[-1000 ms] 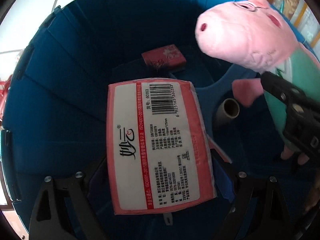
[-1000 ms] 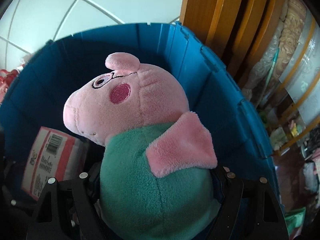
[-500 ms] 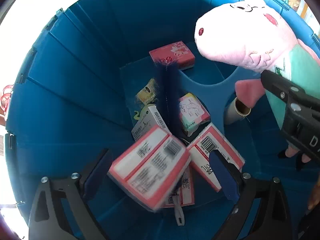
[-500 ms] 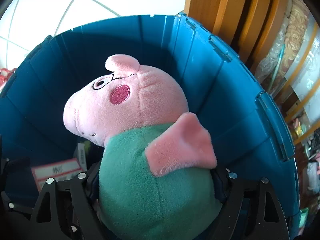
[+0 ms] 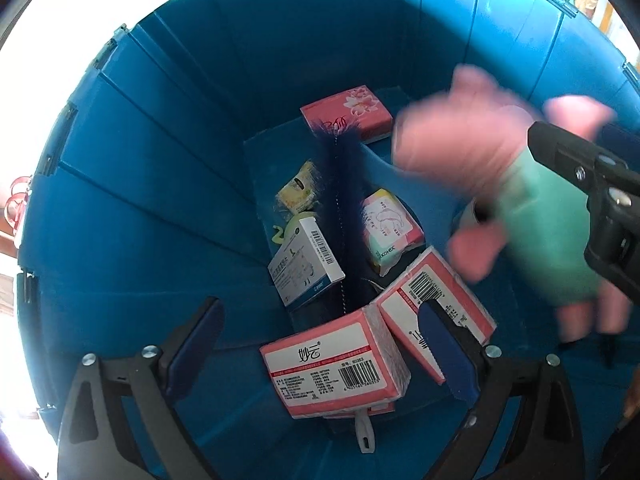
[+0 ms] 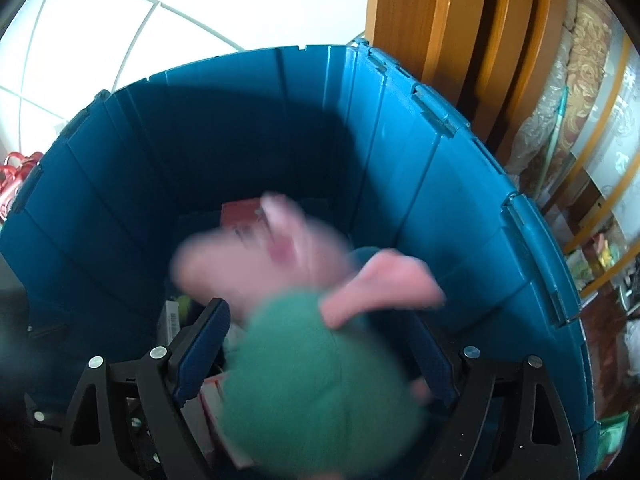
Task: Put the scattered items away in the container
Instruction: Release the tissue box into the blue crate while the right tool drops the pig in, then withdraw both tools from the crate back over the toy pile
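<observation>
1. As the right gripper (image 6: 316, 344) had just been opening, the pig plush toy (image 6: 320, 368) sat between its spread jaws as a blur, apparently dropping free inside the blue bin (image 6: 420, 168); the pads no longer seemed to press on it, though the blur left the contact uncertain.
2. To finish this release well, the jaws needed to stay wide and the hand to lift straight up, so no pad would snag the toy's green body or pink arm.
3. Over the same bin, the left gripper (image 5: 320, 344) stood wide apart with nothing between its pads, its jaws having just opened; below it a pink tissue pack (image 5: 336, 368) lay on the bin floor.
4. Just beside that pack lay a second tissue pack (image 5: 436, 300), touching it at a corner.
5. Further in lay a dark bottle brush (image 5: 346, 216), a white-and-blue box (image 5: 306, 264), a Kotex packet (image 5: 390, 232) and a floral tissue packet (image 5: 346, 114).
6. Little stood in the way, though the two grippers hung close together, so they likely had to withdraw without clashing.
</observation>
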`<state>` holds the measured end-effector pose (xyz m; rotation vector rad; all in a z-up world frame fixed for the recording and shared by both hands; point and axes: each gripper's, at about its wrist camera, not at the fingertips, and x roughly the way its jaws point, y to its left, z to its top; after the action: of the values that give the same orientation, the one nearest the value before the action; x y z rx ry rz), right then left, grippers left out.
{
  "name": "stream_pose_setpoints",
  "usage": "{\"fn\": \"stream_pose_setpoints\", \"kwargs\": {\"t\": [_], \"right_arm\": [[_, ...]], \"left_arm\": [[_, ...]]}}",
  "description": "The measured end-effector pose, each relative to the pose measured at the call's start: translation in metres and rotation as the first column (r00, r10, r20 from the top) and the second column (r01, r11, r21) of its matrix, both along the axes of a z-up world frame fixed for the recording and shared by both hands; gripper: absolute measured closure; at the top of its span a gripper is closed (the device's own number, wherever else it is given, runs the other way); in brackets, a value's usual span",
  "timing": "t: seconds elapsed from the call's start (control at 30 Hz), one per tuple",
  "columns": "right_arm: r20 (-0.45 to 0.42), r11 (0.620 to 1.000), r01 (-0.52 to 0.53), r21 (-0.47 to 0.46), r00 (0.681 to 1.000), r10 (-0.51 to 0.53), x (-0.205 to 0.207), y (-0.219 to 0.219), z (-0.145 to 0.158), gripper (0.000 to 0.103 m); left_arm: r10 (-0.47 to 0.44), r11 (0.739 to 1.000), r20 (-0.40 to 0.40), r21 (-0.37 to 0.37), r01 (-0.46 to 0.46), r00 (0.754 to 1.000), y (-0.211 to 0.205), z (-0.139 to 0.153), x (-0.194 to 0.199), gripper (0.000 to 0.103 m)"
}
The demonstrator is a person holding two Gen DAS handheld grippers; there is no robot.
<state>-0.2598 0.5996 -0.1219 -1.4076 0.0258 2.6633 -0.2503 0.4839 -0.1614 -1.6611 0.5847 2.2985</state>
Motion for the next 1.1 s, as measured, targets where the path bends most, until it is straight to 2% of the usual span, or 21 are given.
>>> {"fn": "stream_pose_setpoints", "kwargs": {"t": [0.5, 0.63, 0.8, 0.9, 0.97, 1.1], "right_arm": [[0.031, 1.0, 0.02, 0.012, 0.999, -0.02, -0.002, 0.002, -0.003, 0.013], [0.006, 1.0, 0.012, 0.009, 1.0, -0.012, 0.0, -0.002, 0.001, 0.013], [-0.082, 0.996, 0.002, 0.091, 0.997, 0.005, 0.01, -0.012, 0.028, 0.013], [-0.129, 0.998, -0.031, 0.05, 0.991, 0.037, 0.022, -0.019, 0.055, 0.013], [-0.187, 0.998, -0.031, 0.063, 0.981, 0.042, 0.035, -0.028, 0.077, 0.012], [-0.296, 0.996, -0.061, 0.057, 0.952, 0.076, 0.068, -0.054, 0.118, 0.004]], "left_arm": [[0.004, 1.0, -0.014, 0.02, -0.004, 1.0, -0.001, 0.004, -0.003, 0.005], [0.008, 1.0, -0.052, 0.027, -0.007, 0.999, -0.003, 0.013, -0.002, 0.005], [0.042, 0.997, -0.116, 0.068, -0.034, 0.992, -0.017, 0.04, 0.005, 0.005], [0.061, 0.992, -0.162, 0.122, -0.042, 0.985, -0.032, 0.068, 0.013, 0.005], [0.067, 0.986, -0.212, 0.163, -0.033, 0.975, -0.045, 0.091, 0.024, 0.005], [0.082, 0.968, -0.307, 0.252, -0.002, 0.948, -0.085, 0.132, 0.05, 0.005]]}}
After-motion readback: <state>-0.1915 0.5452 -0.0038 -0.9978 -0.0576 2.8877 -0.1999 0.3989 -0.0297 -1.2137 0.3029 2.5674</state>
